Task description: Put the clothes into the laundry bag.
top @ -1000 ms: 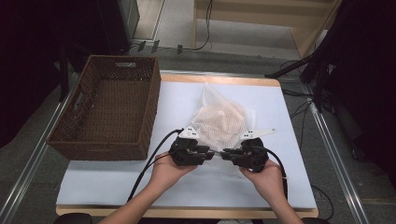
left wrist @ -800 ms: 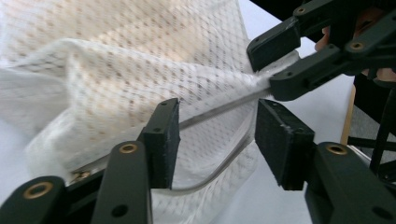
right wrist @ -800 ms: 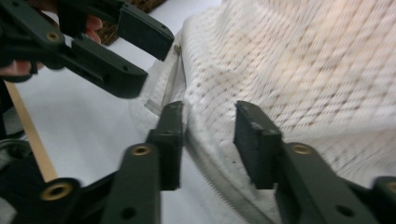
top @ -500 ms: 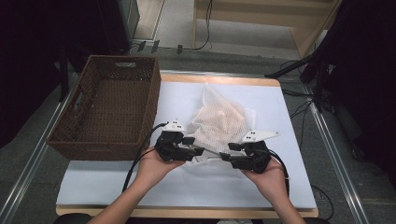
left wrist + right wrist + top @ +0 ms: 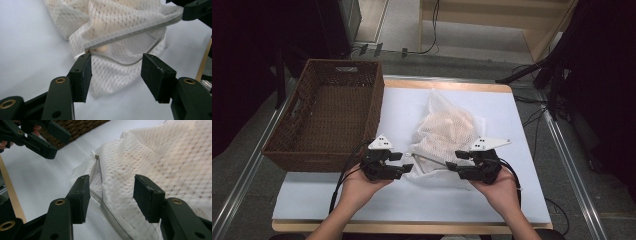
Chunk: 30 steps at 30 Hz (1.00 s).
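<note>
Both claws just let go, imo. Left claw (image 5: pixel 404 165) and right claw (image 5: pixel 451 165) have been spreading and now stand apart, nothing pinched. The mesh laundry bag (image 5: pixel 447 132) lies on the worktop (image 5: pixel 522 200) btwn and just ahead of them, zipper (image 5: pixel 130 35) stretched across, prob so it can be worked along. Wicker basket (image 5: pixel 329 117) sits beyond the left claw.
</note>
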Each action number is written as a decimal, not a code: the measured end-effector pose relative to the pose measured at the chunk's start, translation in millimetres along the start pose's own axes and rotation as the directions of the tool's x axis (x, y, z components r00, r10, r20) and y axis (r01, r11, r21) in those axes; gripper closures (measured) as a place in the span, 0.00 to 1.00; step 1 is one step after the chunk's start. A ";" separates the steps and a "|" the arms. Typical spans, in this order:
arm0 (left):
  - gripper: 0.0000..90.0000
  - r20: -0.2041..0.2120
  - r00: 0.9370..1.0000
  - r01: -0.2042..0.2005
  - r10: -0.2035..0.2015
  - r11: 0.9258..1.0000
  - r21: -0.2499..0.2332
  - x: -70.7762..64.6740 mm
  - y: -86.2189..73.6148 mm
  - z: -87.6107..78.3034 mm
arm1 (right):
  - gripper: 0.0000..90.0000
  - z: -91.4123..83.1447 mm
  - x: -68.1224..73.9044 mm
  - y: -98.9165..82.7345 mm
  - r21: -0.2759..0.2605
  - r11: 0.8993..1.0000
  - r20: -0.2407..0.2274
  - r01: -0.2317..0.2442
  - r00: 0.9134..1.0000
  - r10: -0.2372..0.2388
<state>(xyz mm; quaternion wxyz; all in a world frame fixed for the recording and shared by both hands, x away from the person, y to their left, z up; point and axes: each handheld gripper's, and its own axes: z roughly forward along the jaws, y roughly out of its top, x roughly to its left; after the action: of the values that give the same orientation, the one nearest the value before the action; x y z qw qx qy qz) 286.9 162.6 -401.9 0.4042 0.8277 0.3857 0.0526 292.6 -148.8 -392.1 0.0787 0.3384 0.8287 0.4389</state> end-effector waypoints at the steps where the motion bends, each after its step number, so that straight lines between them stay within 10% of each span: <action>1: 0.47 -0.004 1.000 0.006 -0.006 1.000 0.000 0.8 -2.3 -0.5 | 0.55 0.6 1.4 1.3 -0.001 1.000 -0.002 0.003 1.000 -0.003; 30: 0.48 -0.027 0.999 0.040 -0.041 0.998 -0.038 7.5 -20.0 -23.2 | 0.57 55.0 23.8 32.8 0.052 0.995 -0.117 0.083 0.990 -0.076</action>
<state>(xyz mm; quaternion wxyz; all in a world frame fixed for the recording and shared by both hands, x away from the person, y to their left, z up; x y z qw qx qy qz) 270.9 189.8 -402.2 0.4153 0.8113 0.4067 0.0632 314.2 -84.1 -395.6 0.0388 0.2814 0.8569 0.4302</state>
